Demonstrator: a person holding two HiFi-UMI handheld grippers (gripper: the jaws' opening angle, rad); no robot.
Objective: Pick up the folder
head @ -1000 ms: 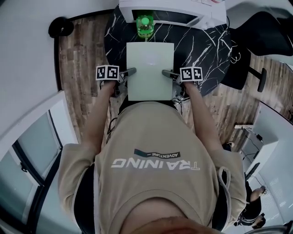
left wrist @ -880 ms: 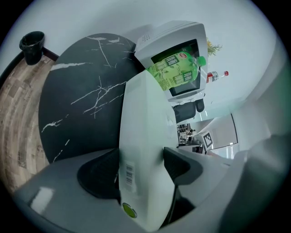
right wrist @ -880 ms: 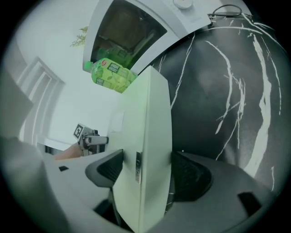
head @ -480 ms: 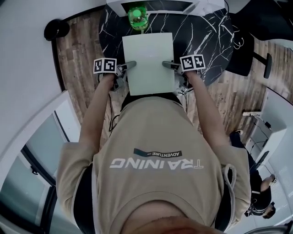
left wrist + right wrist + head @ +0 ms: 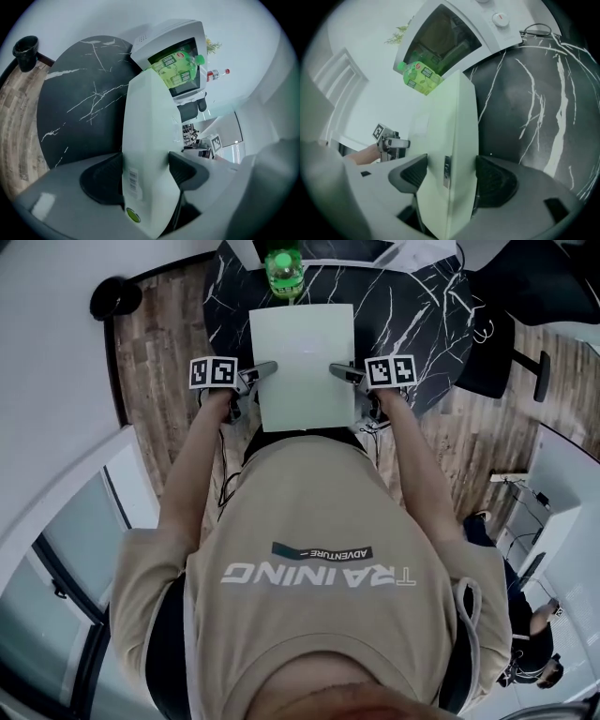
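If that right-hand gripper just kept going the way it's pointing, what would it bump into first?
The folder itself: its edge already sits between the right gripper's jaws, which look pressed on both faces. Pushing on would probably just shove it along.

A round black desk, veined with white, stands on a wood-plank floor. At its far edge sits a white appliance with a dark window. A green bottle stands just in front of it — green cap, green label. A thin cable loops on the desk beside the appliance. On the floor by the wall sits a black pot, and a black chair stands at the desk's other side. Beyond the appliance — a red-capped bottle and a green sprig.
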